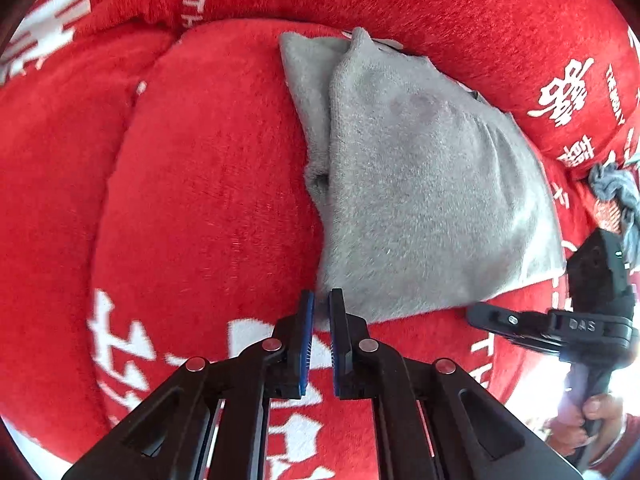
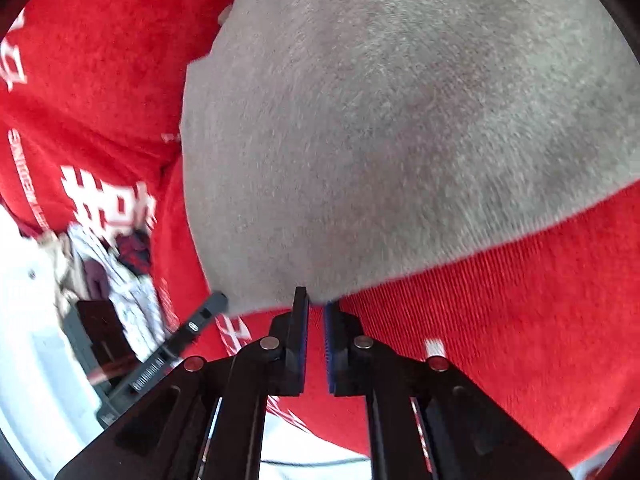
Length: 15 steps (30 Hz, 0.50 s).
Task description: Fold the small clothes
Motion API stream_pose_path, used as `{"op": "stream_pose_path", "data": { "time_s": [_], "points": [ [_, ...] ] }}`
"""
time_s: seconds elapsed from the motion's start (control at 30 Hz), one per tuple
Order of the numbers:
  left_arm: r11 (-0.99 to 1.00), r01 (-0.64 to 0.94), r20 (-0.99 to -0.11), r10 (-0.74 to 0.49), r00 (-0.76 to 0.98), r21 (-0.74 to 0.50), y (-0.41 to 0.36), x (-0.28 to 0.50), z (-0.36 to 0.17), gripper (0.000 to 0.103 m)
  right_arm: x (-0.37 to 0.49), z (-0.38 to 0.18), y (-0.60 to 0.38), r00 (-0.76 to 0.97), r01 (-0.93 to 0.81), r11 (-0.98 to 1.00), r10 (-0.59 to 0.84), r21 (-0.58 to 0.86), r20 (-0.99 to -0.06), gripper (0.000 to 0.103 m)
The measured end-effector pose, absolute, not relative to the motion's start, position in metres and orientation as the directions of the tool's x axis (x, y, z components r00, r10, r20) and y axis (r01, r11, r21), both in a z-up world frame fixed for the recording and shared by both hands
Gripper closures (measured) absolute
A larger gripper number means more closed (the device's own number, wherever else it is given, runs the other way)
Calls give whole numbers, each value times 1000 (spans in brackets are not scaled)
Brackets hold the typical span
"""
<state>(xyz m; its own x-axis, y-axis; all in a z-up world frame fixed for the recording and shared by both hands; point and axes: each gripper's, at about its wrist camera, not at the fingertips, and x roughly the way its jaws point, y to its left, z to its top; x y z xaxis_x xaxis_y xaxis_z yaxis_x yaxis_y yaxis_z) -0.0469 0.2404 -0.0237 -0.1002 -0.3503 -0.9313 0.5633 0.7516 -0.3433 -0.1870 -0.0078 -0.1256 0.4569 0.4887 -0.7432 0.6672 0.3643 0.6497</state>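
A grey knitted garment (image 1: 420, 184) lies on a red blanket (image 1: 192, 168) printed with white characters, and both hand-held grippers sit at its near edge. In the left wrist view the left hand-held gripper (image 1: 321, 312) has its blue-padded jaws drawn almost together at the garment's lower left corner, which reaches in between the tips; the cloth spreads away from it toward one o'clock. In the right wrist view the right hand-held gripper (image 2: 316, 308) is likewise nearly closed, pinching the garment's lower edge, with the grey cloth filling the view from eleven to two o'clock. The garment is fuzzy, plain grey and folded over itself, a narrower layer showing along its left side. A crumpled blue-grey cloth (image 1: 616, 192) lies at three o'clock of it, apart, on the blanket.
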Motion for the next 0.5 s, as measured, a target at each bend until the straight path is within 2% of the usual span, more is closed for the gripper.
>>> {"op": "stream_pose_path", "data": {
  "time_s": [0.1, 0.27, 0.5],
  "points": [
    [751, 564, -928, -363, -82, -344, 240, -46, -10, 95, -197, -102, -14, 434, 639, 440, 471, 631, -768, 96],
    [723, 589, -912, -405, -63, -362, 228, -49, 7, 95, -216, -62, -60, 432, 653, 557, 282, 513, -857, 96],
    [746, 587, -940, -331, -85, -316, 206, -53, -37, 95, -253, -65, -130, 354, 779, 523, 90, 347, -931, 96]
  ]
}}
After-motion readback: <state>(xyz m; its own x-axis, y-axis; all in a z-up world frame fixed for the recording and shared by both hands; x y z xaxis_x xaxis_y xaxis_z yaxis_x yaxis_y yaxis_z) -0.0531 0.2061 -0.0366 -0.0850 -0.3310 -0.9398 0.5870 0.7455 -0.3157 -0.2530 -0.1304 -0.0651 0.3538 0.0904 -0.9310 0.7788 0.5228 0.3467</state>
